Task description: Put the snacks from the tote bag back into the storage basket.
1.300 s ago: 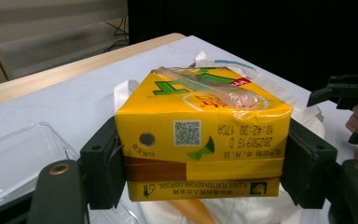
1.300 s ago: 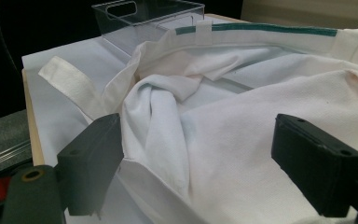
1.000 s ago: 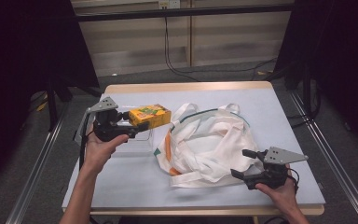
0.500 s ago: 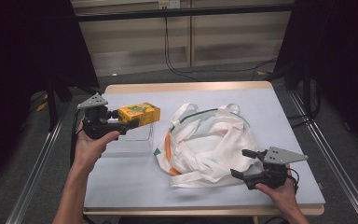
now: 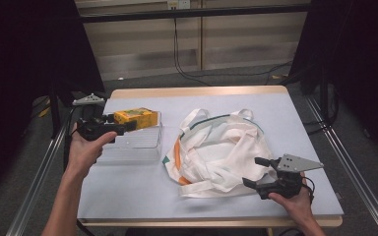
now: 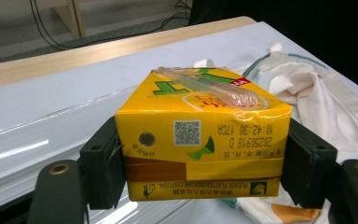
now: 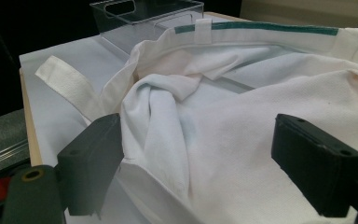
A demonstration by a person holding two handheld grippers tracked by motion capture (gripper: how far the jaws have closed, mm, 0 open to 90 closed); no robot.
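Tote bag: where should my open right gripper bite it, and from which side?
Take the bunched fold of the white tote bag lying between the right gripper and its open jaws, coming in low from the bag's near right edge. That ridge stands up off the table, so it probably pinches more surely than the flat cloth around it.

A clear bin (image 5: pixel 139 142) sits at the left of the bench (image 5: pixel 128 196); black cables (image 5: pixel 192 69) trail across the floor behind.
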